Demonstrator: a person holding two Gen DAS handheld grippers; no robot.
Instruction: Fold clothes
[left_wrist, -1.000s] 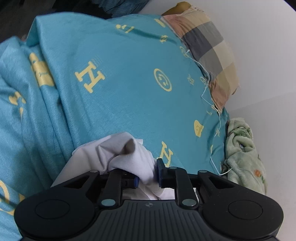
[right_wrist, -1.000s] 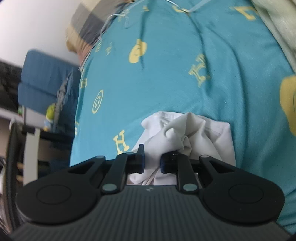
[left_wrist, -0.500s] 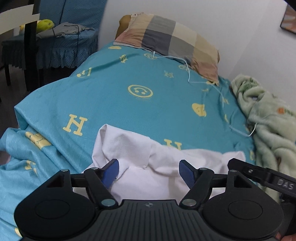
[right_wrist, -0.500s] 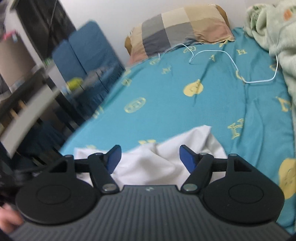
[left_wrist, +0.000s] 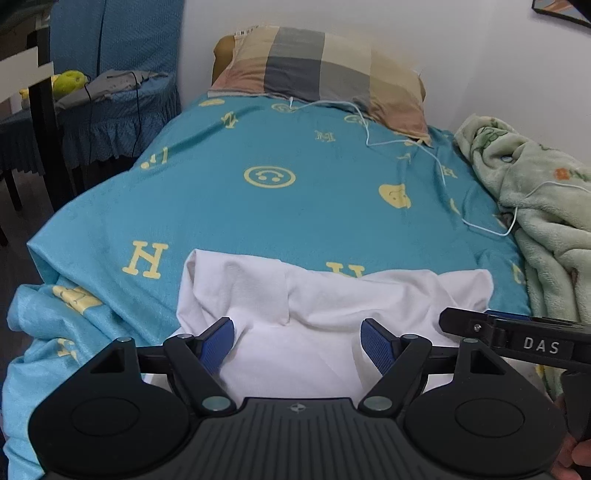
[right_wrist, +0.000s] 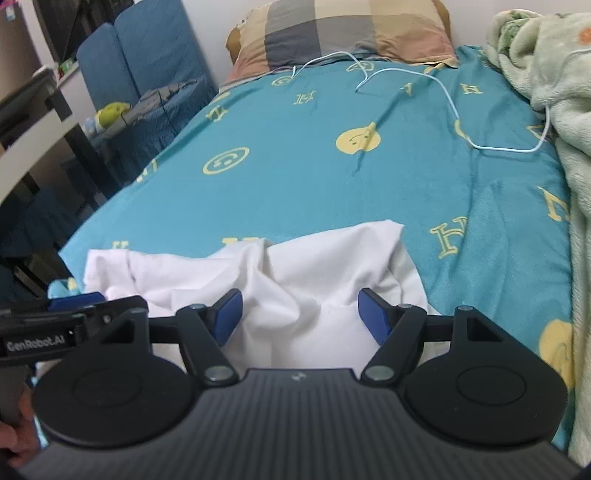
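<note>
Two grippers, left (left_wrist: 297, 341) and right (right_wrist: 299, 314), now held wide-jawed and released from the white garment (left_wrist: 325, 310), left rumpled on the bed (left_wrist: 295, 206); folding judged unfinished.

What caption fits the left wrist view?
Open left gripper above a rumpled white garment on a teal bedspread, checked pillow behind.
</note>
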